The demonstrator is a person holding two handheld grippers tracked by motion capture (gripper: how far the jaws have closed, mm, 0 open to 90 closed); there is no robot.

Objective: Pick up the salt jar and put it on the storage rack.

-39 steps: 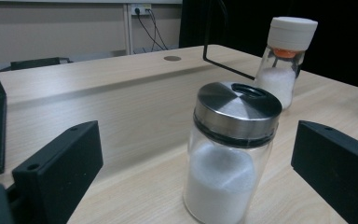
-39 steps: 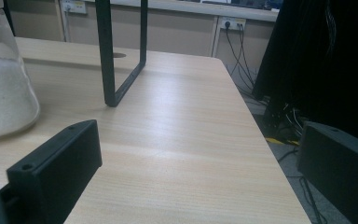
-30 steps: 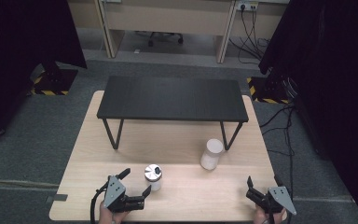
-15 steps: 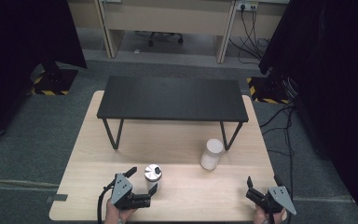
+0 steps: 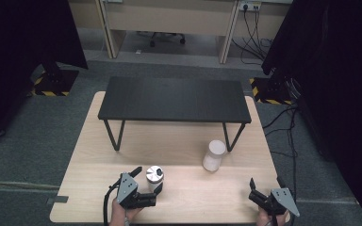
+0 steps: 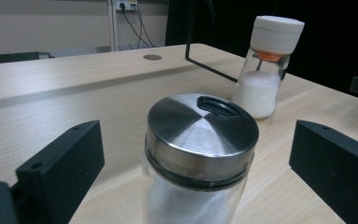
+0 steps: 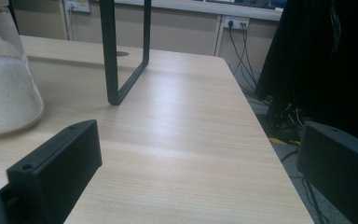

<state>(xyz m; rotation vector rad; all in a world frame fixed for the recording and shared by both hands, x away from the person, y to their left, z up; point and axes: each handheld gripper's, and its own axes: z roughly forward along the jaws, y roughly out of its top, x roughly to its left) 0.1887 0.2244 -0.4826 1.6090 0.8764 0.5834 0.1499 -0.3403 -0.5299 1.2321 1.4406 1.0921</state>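
At the lower centre of the high view, the left gripper (image 5: 147, 180) straddles the steel-lidded jar (image 5: 155, 177) with jaws released, while the right gripper (image 5: 265, 189), lower right, is likewise spread.

Black hand-held gripper (image 5: 146, 181); grey plate; cable

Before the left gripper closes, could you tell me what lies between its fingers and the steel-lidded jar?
Nothing: in the left gripper view, the steel-lidded jar stands between the open fingers with gaps on both sides.
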